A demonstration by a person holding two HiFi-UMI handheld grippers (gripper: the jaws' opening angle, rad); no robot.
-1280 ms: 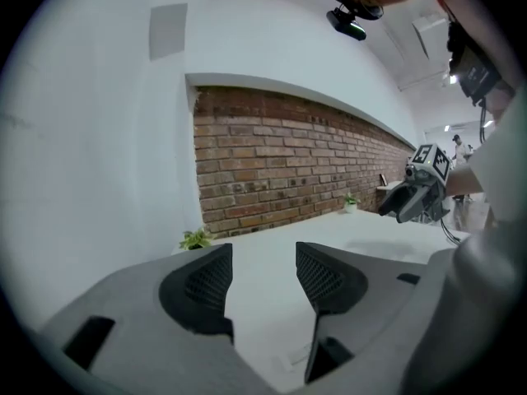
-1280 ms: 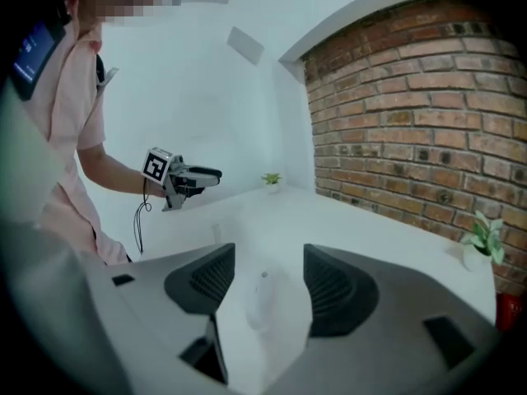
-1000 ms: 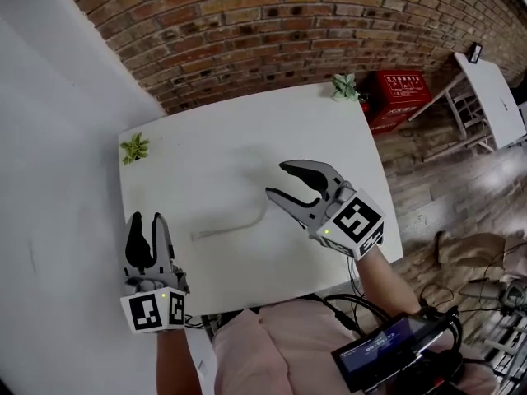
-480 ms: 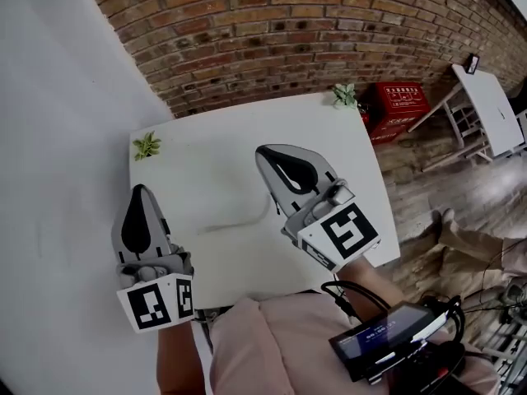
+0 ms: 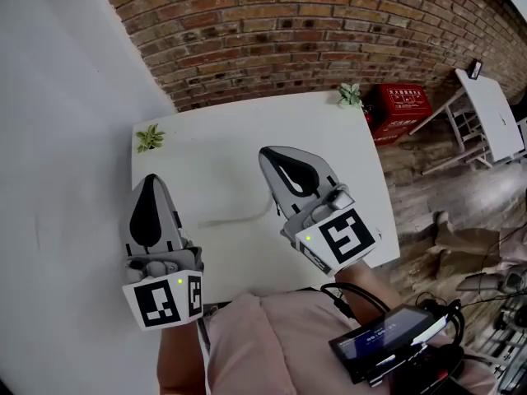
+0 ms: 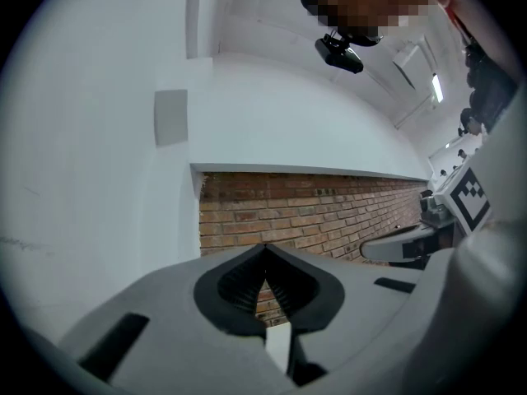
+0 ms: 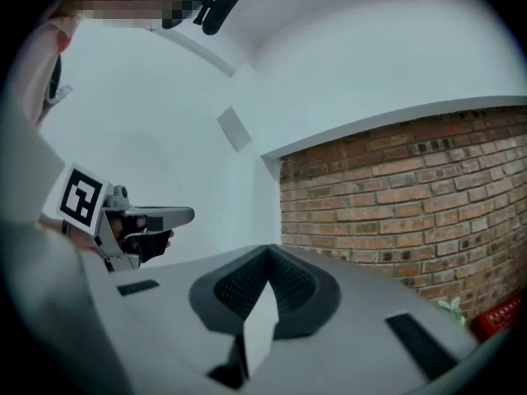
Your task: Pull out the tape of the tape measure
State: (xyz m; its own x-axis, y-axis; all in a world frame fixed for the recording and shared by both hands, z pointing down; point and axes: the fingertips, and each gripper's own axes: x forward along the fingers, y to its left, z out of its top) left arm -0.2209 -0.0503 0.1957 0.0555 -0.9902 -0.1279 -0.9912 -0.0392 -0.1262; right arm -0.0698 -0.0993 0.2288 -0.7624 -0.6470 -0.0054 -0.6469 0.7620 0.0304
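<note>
I see no tape measure case in any view. A thin pale curved strip (image 5: 239, 217) lies on the white table (image 5: 214, 163), just left of my right gripper. In the head view my right gripper (image 5: 267, 151) is held above the table's middle, jaws shut and empty. My left gripper (image 5: 151, 178) is raised over the table's left edge, also shut with nothing in it. Both gripper views point upward at the wall and ceiling: the left gripper (image 6: 265, 246) and the right gripper (image 7: 268, 248) show their dark pads pressed together.
Small green plants stand at the far left corner (image 5: 149, 137) and far right corner (image 5: 350, 95) of the table. Behind it runs a brick wall (image 5: 329, 31). A red crate (image 5: 399, 109) and a white table (image 5: 492, 97) stand on the wooden floor to the right.
Both grippers went from open to shut with nothing between the jaws. They rose and tilted upward toward the camera. The pale strip stayed in place.
</note>
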